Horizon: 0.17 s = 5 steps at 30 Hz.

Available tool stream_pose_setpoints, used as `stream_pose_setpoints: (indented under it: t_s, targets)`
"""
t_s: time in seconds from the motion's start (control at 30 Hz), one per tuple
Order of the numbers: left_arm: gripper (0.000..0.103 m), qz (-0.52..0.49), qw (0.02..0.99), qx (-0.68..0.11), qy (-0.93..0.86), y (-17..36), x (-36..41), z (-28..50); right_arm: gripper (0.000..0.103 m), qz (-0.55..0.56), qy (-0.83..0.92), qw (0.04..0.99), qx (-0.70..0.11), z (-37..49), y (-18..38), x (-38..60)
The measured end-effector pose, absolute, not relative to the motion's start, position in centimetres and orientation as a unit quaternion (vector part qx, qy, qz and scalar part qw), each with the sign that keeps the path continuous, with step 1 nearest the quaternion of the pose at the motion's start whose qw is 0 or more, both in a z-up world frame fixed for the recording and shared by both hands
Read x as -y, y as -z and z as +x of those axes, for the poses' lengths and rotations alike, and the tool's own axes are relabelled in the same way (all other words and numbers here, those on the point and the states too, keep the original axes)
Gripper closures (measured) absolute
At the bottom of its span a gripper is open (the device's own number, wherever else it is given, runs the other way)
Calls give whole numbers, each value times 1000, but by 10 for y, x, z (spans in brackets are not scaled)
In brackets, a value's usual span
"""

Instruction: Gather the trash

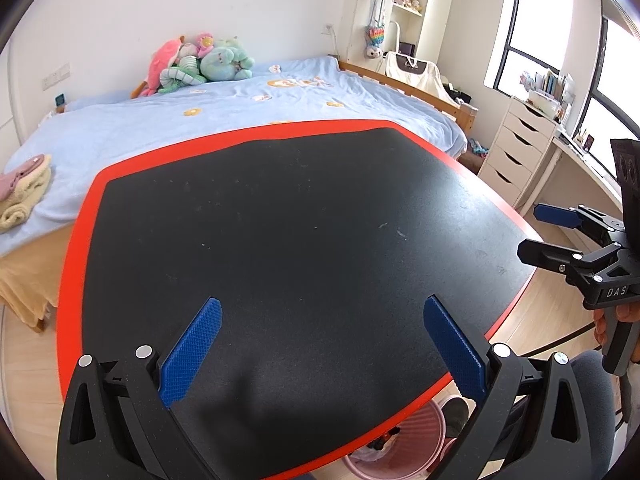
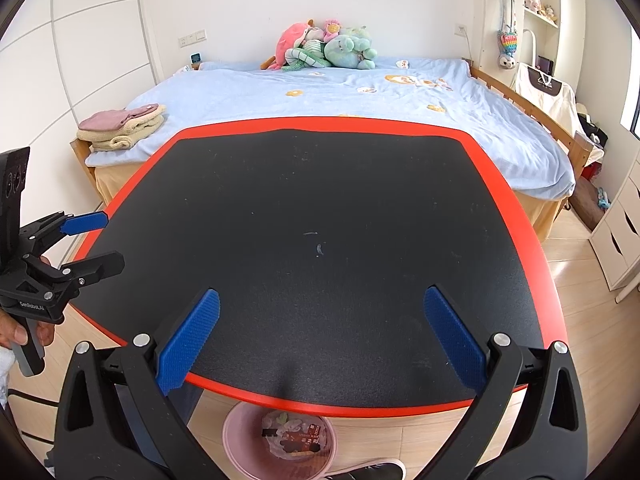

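Note:
A black table with a red rim (image 1: 76, 264) fills both views (image 2: 520, 200); its top shows only faint smudges. Under its near edge stands a pink trash bin (image 2: 240, 440) holding wrappers and scraps of trash (image 2: 298, 436); the bin also shows in the left wrist view (image 1: 416, 428). My left gripper (image 1: 322, 344) is open and empty above the table's near side; it also shows at the left of the right wrist view (image 2: 110, 240). My right gripper (image 2: 320, 336) is open and empty over the near edge; it also shows at the right of the left wrist view (image 1: 528, 232).
A bed with a light blue cover (image 2: 360, 92) lies behind the table, with plush toys (image 2: 328, 48) at its head and folded towels (image 2: 120, 126) on its corner. White drawers (image 1: 516, 148) and a desk stand by the window. Wooden floor surrounds the table.

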<state>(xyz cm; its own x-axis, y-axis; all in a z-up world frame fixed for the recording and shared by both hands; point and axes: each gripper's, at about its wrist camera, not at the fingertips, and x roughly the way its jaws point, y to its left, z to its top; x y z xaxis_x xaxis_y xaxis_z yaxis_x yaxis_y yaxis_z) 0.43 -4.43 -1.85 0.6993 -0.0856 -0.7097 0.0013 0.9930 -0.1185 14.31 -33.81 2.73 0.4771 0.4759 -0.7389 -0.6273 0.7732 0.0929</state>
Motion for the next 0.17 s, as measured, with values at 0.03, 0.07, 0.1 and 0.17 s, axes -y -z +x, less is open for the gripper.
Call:
stream_pose_setpoints:
  t_s: [0.03, 0.07, 0.1, 0.17]
  targets:
    - [6, -55, 919, -390, 23, 19, 44, 5, 3, -96, -322, 854, -397, 144, -26, 339]
    - [6, -55, 919, -390, 22, 20, 44, 5, 3, -97, -322, 854, -398, 145, -25, 339]
    - [6, -52, 920, -388, 19, 21, 44, 5, 3, -98, -322, 853, -398, 145, -23, 340]
    - [6, -54, 921, -387, 16, 20, 42, 6, 3, -100, -321, 853, -399, 148, -22, 340]
